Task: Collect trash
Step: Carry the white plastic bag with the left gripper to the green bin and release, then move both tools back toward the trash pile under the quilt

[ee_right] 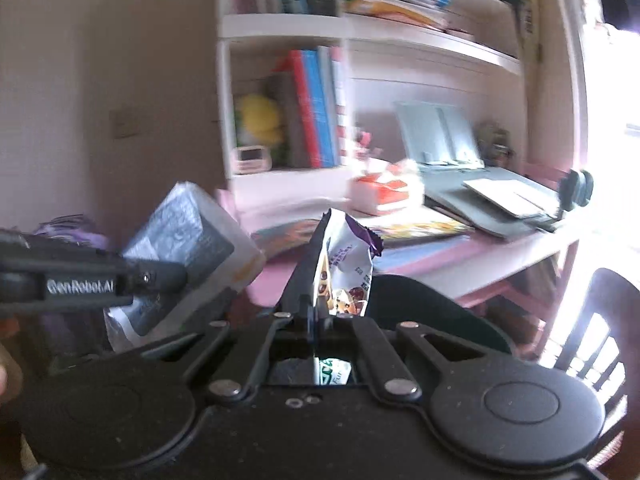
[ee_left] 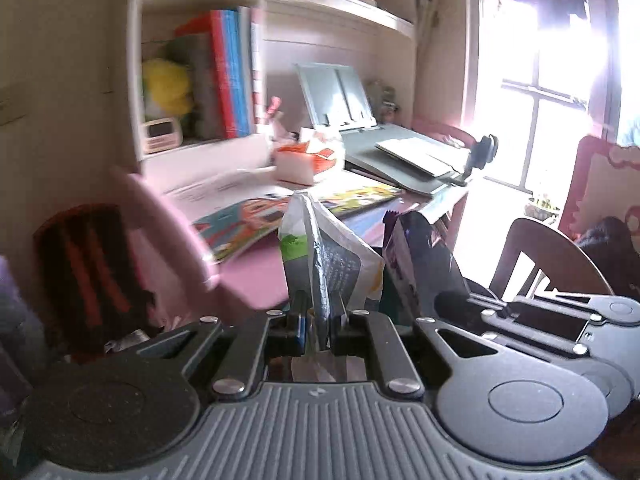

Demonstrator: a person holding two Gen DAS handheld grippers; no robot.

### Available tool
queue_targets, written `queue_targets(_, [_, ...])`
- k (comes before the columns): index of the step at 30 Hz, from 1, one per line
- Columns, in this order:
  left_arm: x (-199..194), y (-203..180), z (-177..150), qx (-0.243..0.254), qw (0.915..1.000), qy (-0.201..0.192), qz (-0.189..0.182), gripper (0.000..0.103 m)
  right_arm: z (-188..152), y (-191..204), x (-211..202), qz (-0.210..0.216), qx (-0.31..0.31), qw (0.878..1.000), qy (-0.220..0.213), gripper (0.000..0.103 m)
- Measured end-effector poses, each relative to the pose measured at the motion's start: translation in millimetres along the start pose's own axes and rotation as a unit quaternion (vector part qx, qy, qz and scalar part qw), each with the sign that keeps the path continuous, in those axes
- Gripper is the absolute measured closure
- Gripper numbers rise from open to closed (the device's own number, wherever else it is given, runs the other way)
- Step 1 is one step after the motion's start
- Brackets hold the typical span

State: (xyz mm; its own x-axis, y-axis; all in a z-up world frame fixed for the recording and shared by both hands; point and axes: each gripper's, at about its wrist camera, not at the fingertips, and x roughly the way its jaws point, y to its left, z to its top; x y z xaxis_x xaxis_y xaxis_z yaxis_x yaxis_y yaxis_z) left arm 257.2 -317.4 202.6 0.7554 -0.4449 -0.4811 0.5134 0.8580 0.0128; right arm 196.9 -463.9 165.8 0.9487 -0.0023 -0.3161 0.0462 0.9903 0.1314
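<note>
The left gripper (ee_left: 319, 312) is pinched tight on a white and grey wrapper (ee_left: 332, 264), which stands upright between its fingers in front of the pink desk (ee_left: 256, 276). The right gripper (ee_right: 316, 316) is likewise clamped on a white and purple snack wrapper (ee_right: 346, 268), held upright just beside the other. Behind them, blurred, what looks like a tissue box (ee_right: 378, 196) sits on the desk near a grey book stand (ee_right: 440, 132).

A white, grey and green wrapper (ee_left: 332, 256), a purple-and-white packet (ee_right: 346, 268), a pink surface (ee_left: 256, 276) and red and blue books (ee_left: 230, 76) are seen.
</note>
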Motion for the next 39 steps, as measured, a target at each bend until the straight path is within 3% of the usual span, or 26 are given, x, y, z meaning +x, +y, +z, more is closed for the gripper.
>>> queue_targets(5, [52.4,-17.6,3.1,0.0,0.9995,0.028,-0.014,0.093,-22.5,-25.5,25.5,-0.024,0.014,0.999,0.022,0.103])
queue_targets(15, [132.5,-30.1,-22.5,0.007,0.9926,0.121,-0.006,0.093,-54.0,-47.7,65.4,-0.016,0.033,0.997,0.072,0.103])
queue_targets(17, [139.8,-30.4,-25.7,0.004,0.9909,0.134,-0.01,0.093,-60.4,-50.7,69.8,-0.015,0.038,0.996,0.082,0.099])
queue_targets(19, [144.3,-32.2,-28.7,0.005,0.99,0.14,-0.015,0.093,-65.2,-52.7,71.9,-0.016,0.038,0.995,0.088,0.087])
queue_targets(22, [147.1,-34.1,-32.6,0.008,0.9887,0.148,-0.017,0.092,-68.3,-56.2,72.0,-0.017,0.04,0.995,0.094,0.082])
queue_targets(28, [137.5,-29.5,-32.1,0.001,0.9901,0.14,-0.013,0.082,-65.4,-53.6,57.1,-0.037,0.024,0.995,0.09,0.061])
queue_targets(31, [128.4,-27.6,-30.7,0.002,0.991,0.133,-0.013,0.066,-63.0,-52.1,46.3,-0.033,0.026,0.996,0.084,0.058])
queue_targets(33, [118.5,-22.9,-30.2,-0.007,0.9922,0.124,-0.013,0.046,-61.9,-48.7,38.3,-0.034,0.024,0.996,0.081,0.057])
queue_targets(34, [113.3,-20.5,-30.0,-0.011,0.9928,0.118,-0.016,0.043,-61.2,-46.9,34.3,-0.033,0.022,0.996,0.079,0.054])
queue_targets(39, [81.7,-12.7,-29.6,-0.006,0.9951,0.097,-0.017,0.042,-56.9,-33.9,10.6,-0.026,0.011,0.997,0.067,0.051])
